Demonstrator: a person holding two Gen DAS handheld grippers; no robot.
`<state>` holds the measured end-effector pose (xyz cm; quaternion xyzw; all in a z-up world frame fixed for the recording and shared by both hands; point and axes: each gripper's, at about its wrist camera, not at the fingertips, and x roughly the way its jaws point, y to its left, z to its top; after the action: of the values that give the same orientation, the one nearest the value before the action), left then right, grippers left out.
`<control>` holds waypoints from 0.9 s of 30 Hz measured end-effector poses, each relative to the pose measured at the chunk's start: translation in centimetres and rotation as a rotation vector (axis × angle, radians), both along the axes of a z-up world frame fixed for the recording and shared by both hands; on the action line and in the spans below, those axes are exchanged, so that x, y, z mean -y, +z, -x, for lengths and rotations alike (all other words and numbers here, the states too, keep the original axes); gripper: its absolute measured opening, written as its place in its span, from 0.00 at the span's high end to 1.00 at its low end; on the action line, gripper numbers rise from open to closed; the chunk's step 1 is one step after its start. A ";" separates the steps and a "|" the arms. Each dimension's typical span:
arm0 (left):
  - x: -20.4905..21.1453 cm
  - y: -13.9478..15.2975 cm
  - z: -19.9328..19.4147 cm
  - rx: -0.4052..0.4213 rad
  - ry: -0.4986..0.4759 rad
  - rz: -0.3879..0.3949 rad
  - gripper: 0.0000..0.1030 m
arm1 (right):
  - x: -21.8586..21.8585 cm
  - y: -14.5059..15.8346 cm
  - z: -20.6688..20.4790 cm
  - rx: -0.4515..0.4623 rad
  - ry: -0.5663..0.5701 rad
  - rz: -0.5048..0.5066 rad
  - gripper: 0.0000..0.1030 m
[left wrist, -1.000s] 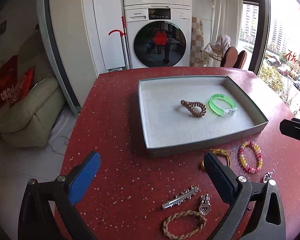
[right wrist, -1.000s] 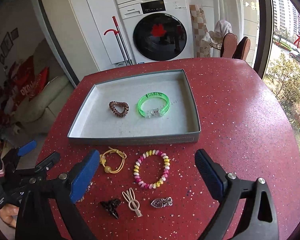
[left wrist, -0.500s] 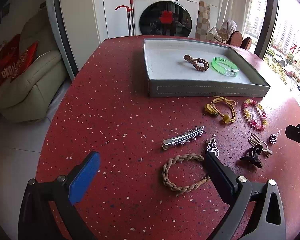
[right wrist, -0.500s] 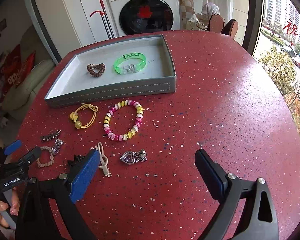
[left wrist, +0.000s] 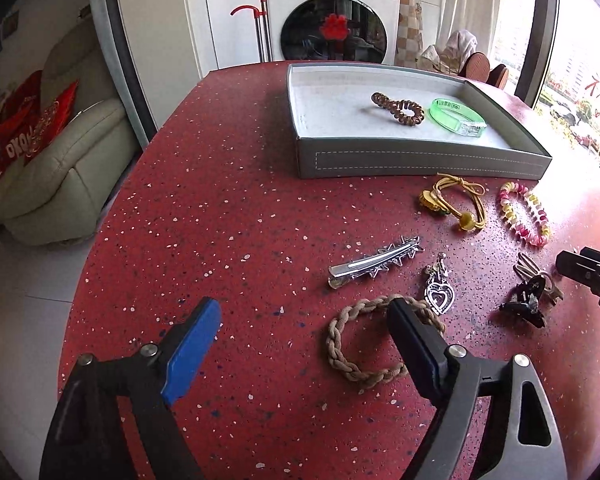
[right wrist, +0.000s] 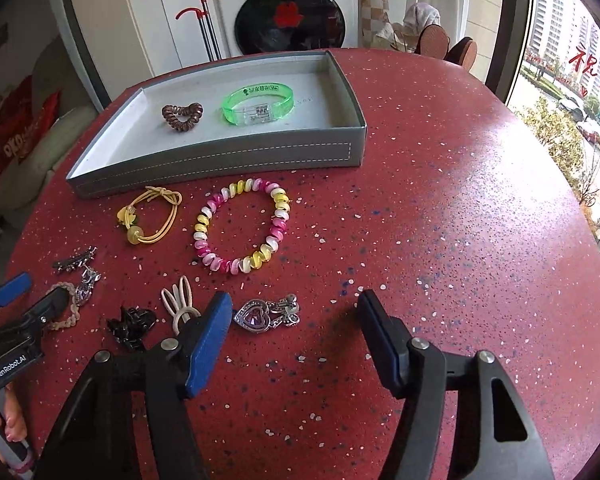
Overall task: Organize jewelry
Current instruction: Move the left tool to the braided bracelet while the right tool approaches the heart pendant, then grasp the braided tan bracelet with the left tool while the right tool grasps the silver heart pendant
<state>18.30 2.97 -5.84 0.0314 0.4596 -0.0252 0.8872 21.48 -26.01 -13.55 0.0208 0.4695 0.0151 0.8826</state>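
purple heart charm [right wrist: 256, 317], right view only

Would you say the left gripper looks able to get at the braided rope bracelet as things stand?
Probably yes. The left gripper is open, and the braided rope bracelet lies flat on the table just ahead, one finger already over its loop. Only the heart pendant crowds its far edge.

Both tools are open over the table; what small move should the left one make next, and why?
Probably lower the left tool and shut it on the tan braided cord bracelet: one finger already sits inside its loop, and it lies outside the grey tray.
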 end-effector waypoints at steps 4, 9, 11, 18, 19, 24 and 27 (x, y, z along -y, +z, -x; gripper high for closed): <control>0.4 -0.1 0.3 0.018 -0.012 -0.022 0.04 | -0.7 -0.1 0.3 0.016 0.006 0.063 0.49; 1.2 0.2 0.8 0.041 -0.041 -0.041 0.18 | -0.8 0.0 0.5 0.023 0.013 0.062 0.64; 1.6 0.3 0.9 0.045 -0.061 -0.042 0.26 | -0.8 0.0 0.6 0.023 0.012 0.058 0.68; 2.3 0.4 1.3 0.041 -0.101 -0.037 0.75 | -0.2 0.2 0.7 0.019 -0.004 0.010 0.82; 2.3 0.4 1.3 0.036 -0.104 -0.031 0.77 | 0.0 0.3 0.7 0.017 -0.007 0.001 0.82; 1.4 0.7 1.5 0.019 -0.114 0.055 0.77 | 0.9 0.6 1.1 0.019 -0.023 -0.043 0.82; 1.0 1.3 1.9 0.029 -0.119 0.084 0.77 | 1.2 0.9 1.5 0.025 -0.026 -0.066 0.82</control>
<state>16.39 1.95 -4.52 0.0218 0.4424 -0.0968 0.8913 20.02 -27.25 -12.61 0.0561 0.4572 0.0195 0.8874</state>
